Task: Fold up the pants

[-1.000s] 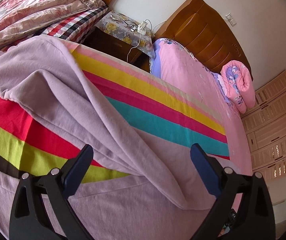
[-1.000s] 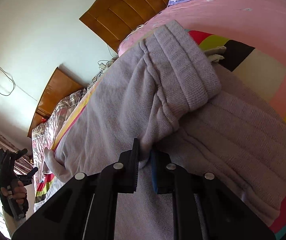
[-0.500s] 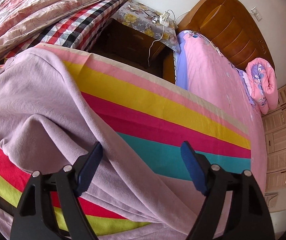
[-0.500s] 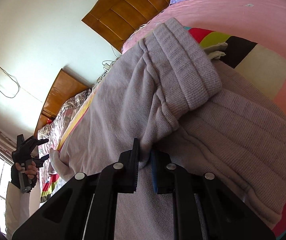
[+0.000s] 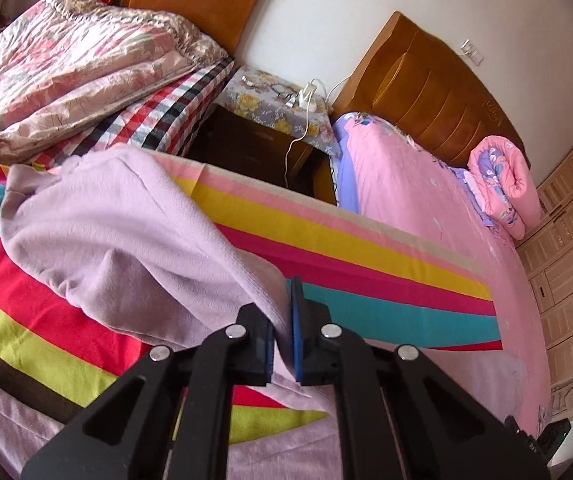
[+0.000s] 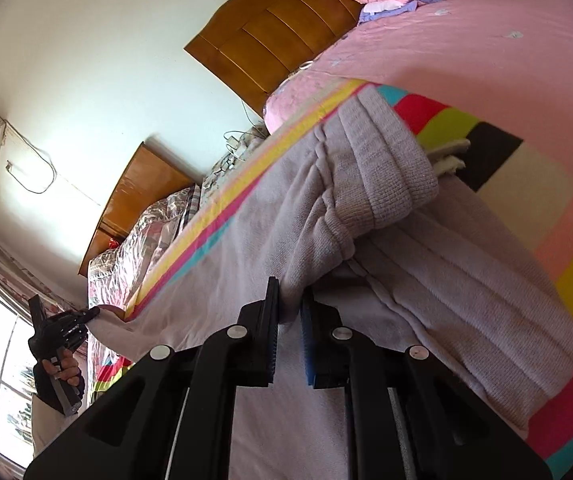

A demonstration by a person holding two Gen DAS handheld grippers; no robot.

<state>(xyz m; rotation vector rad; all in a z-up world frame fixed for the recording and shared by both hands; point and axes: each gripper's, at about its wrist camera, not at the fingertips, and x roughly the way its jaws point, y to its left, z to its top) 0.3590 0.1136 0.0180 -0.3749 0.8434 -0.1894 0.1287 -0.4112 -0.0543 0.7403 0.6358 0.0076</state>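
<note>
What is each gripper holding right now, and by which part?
Both hold the lilac pants: left gripper pinches a leg's edge, right gripper a bunched fold near the ribbed waistband.

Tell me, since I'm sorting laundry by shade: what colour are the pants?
Pale lilac; the pants show best in the right wrist view, lying on the striped blanket.

Both grippers are clamped down right now. The left gripper (image 5: 283, 334) has its black finger and its blue-padded finger pressed together on a fold of the lilac pants (image 5: 126, 240), pointing down at a slant. The right gripper (image 6: 289, 332) is pinched on the pants' edge too, fabric squeezed between its fingers (image 6: 270, 320), angled downward as well. In the right wrist view you can see the left hand (image 6: 62, 372) far off at the left edge, wrapped around the handle of its gripper, with a dark sleeve (image 6: 46, 392) below it.
</note>
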